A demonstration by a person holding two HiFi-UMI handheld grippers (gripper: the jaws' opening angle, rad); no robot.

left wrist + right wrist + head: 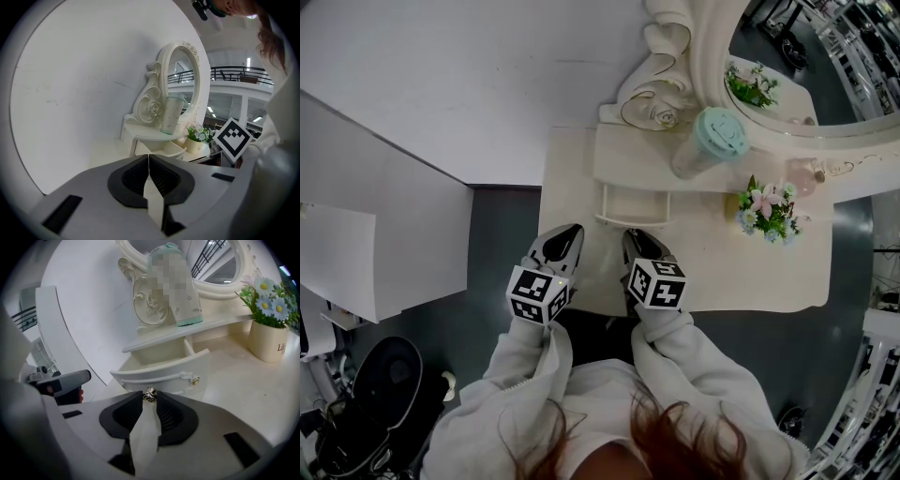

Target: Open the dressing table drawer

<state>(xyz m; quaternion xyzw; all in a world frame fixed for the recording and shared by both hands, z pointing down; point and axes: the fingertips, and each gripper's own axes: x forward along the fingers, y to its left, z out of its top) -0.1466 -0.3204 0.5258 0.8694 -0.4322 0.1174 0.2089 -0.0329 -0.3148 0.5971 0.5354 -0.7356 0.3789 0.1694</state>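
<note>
The small cream drawer (161,369) under the dressing table's raised shelf stands pulled out, its inside showing. My right gripper (150,397) is shut on a small metal knob (150,394) at the drawer's curved front; a second knob (194,379) sits further right on that front. From the head view the drawer (633,208) juts toward me, with the right gripper (631,238) at its front edge. My left gripper (572,232) hovers just left of it over the tabletop, jaws shut with nothing between them (148,158).
A tall cup with a mint lid (712,141) stands on the shelf above the drawer. A pot of flowers (766,211) and a small pink item (806,174) sit to the right. The oval mirror (717,89) rises behind; a white wall lies to the left.
</note>
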